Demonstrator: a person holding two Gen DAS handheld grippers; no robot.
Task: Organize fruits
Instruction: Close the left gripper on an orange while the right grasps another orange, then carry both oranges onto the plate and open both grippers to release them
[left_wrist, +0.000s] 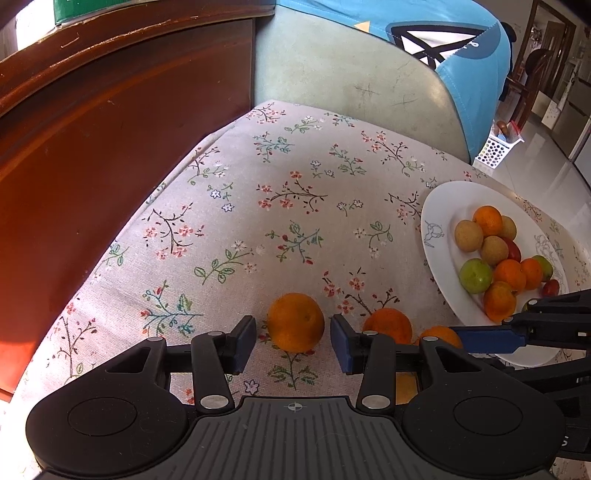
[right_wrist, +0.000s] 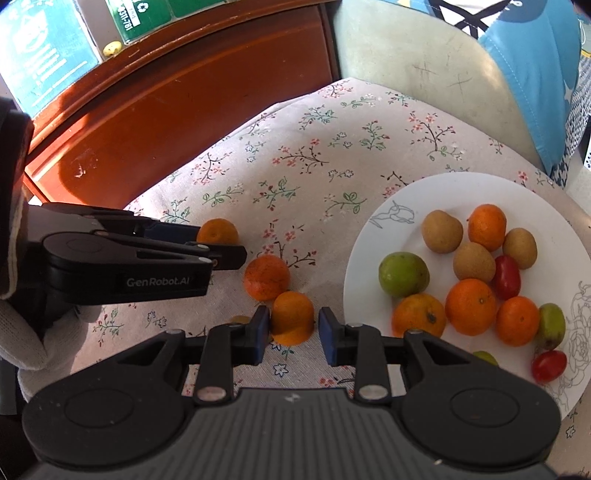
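Three oranges lie on the floral cloth. In the left wrist view, my left gripper (left_wrist: 293, 341) is open around the leftmost orange (left_wrist: 295, 321), with gaps on both sides. In the right wrist view, my right gripper (right_wrist: 291, 332) is open around the nearest orange (right_wrist: 292, 317); the left pad touches it. A middle orange (right_wrist: 266, 277) lies between them; it also shows in the left wrist view (left_wrist: 388, 325). A white plate (right_wrist: 373, 266) at the right holds several fruits: oranges, green and brown fruits, red ones.
A brown wooden cabinet (left_wrist: 92, 155) stands at the left and back. A pale green chair back (left_wrist: 340, 70) with a blue cushion (left_wrist: 472, 66) rises behind the cloth. A small yellow piece (right_wrist: 239, 319) lies by the right gripper's left finger.
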